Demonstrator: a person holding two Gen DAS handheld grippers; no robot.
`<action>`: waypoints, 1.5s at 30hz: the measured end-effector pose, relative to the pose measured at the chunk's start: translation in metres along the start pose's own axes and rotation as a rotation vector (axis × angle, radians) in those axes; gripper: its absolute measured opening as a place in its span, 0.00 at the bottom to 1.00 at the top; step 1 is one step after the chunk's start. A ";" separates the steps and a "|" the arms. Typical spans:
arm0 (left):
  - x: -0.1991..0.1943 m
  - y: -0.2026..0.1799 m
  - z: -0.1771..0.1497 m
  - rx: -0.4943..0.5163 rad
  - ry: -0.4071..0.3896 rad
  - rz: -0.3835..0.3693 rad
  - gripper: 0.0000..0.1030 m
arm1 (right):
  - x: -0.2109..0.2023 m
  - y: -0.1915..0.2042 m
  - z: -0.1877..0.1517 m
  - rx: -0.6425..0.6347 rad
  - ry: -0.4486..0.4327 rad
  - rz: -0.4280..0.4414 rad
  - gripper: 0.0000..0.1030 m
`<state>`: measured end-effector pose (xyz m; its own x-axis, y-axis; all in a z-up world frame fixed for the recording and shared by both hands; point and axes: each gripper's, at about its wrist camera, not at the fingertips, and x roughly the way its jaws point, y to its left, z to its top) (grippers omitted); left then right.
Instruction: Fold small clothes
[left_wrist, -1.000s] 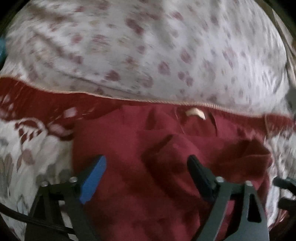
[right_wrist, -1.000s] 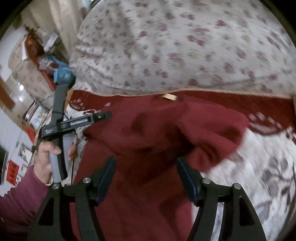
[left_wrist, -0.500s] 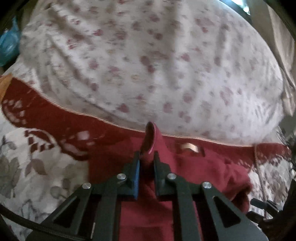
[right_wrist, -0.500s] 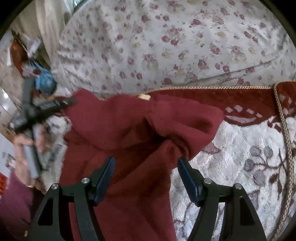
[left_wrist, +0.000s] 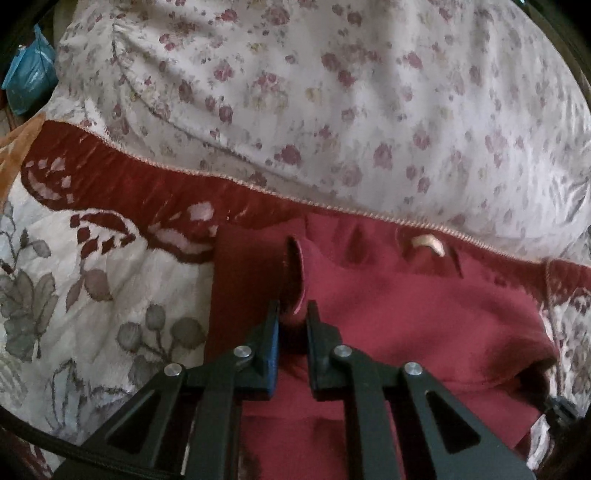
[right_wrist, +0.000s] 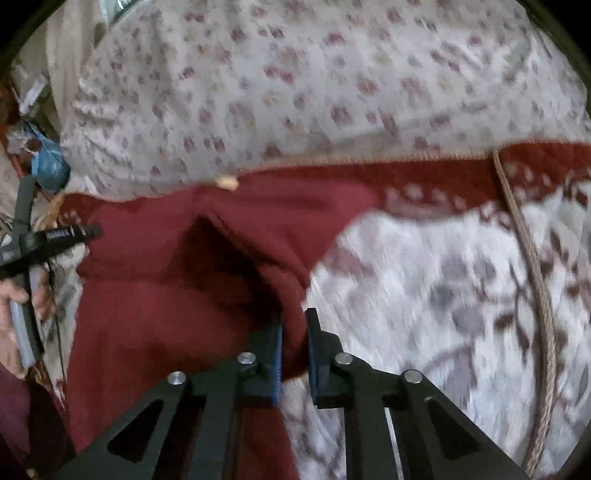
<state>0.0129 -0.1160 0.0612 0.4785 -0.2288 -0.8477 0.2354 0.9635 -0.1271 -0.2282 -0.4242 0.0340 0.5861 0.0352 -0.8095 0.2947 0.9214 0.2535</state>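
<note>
Maroon knit garment (left_wrist: 388, 317) lies rumpled on the patterned bedspread (left_wrist: 74, 280), against a floral pillow (left_wrist: 332, 92). Left claw (left_wrist: 292, 314) pinches a raised fold of its edge near the collar; right claw (right_wrist: 294, 325) has just closed on the bunched cloth at the opposite side. Likely paired grips so the piece can be lifted and pulled flat before folding.
</note>
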 end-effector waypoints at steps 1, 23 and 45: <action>0.003 0.002 0.000 -0.010 0.010 -0.001 0.12 | 0.007 -0.003 -0.007 0.007 0.038 -0.002 0.11; 0.009 0.003 -0.013 0.015 0.058 0.002 0.16 | 0.016 -0.015 0.017 -0.014 -0.002 -0.154 0.14; 0.006 -0.002 -0.022 0.052 0.052 0.039 0.19 | 0.068 -0.050 0.071 0.209 0.062 0.066 0.20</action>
<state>-0.0030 -0.1163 0.0451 0.4444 -0.1823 -0.8771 0.2615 0.9628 -0.0677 -0.1494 -0.4948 0.0040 0.5637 0.1219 -0.8169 0.4114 0.8162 0.4057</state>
